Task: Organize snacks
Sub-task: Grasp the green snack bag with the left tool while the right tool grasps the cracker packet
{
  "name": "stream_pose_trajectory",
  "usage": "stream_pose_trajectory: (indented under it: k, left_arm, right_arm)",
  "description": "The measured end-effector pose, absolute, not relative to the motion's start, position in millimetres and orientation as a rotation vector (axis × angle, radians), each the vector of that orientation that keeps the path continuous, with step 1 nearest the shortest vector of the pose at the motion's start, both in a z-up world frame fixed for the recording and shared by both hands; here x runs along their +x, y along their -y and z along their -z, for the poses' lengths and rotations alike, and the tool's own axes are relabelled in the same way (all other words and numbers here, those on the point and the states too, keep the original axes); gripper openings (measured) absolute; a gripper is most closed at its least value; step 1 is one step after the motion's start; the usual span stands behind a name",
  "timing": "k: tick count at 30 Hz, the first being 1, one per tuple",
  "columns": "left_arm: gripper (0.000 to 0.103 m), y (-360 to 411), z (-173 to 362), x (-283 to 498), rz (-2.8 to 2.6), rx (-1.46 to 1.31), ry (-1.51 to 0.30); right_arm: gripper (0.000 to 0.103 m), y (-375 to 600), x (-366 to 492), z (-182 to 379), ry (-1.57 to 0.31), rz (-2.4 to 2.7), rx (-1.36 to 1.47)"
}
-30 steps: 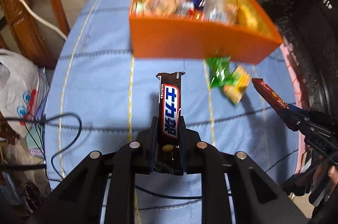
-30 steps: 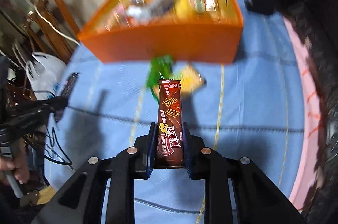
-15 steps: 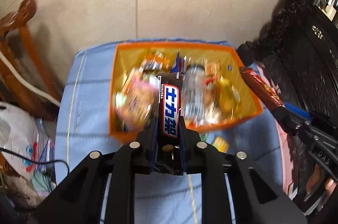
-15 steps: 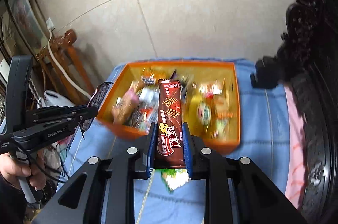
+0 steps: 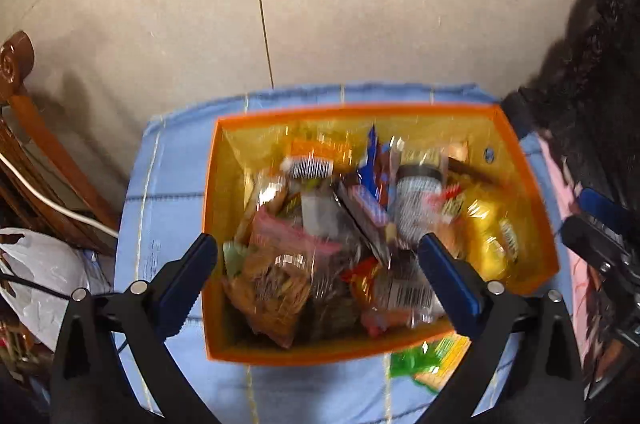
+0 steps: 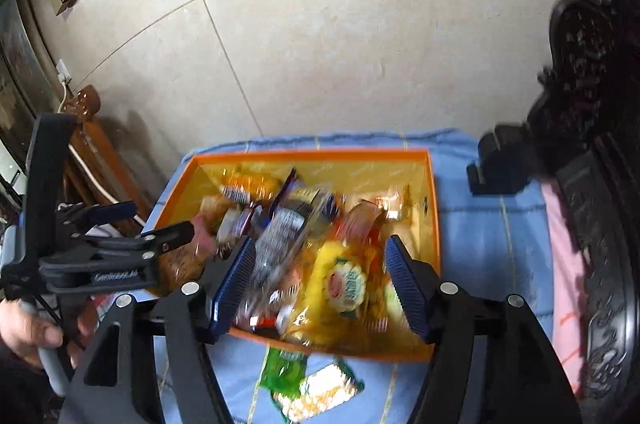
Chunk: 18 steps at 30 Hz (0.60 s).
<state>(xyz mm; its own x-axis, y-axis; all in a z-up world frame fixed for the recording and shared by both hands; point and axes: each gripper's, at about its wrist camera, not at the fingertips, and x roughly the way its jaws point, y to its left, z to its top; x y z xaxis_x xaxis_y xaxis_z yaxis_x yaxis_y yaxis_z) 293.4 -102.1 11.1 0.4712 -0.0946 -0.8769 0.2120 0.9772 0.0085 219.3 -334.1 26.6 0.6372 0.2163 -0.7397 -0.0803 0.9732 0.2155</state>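
An orange bin (image 5: 224, 224) with yellow inner walls stands on the blue quilted cloth (image 5: 168, 183), heaped with wrapped snacks. A brown chocolate bar with a blue-and-white label (image 5: 362, 212) lies tilted across the middle of the heap. Right of it lies a yellow packet (image 5: 492, 236), at the near left a clear bag of brown biscuits (image 5: 272, 288). Outside the bin, just before its near wall, a green packet (image 6: 286, 370) and a yellow-white one (image 6: 320, 396) lie flat on the cloth.

Blue quilted cloth surface (image 5: 168, 183), orange bin (image 5: 320, 354) on it, green packet (image 6: 286, 370) and yellow packet (image 6: 320, 394) beside the bin
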Motion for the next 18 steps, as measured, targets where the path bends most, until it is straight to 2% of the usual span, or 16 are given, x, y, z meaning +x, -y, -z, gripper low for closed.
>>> stream_pose_trajectory:
  k: [6, 9, 18]
  left_arm:
    - [0.099, 93, -6, 264, 0.185, 0.124, -1.078]
    - [0.099, 95, -5, 240, 0.231, 0.103, -1.095]
    - [0.099, 137, 57, 188, 0.300, 0.105, -1.282]
  right_arm:
    - [0.068, 342, 173, -3, -0.923, -0.172, 0.226]
    - [0.071, 346, 145, 9, -0.954, -0.166, 0.232]
    - [0.072, 358, 89, 46, -1.063, -0.154, 0.292]
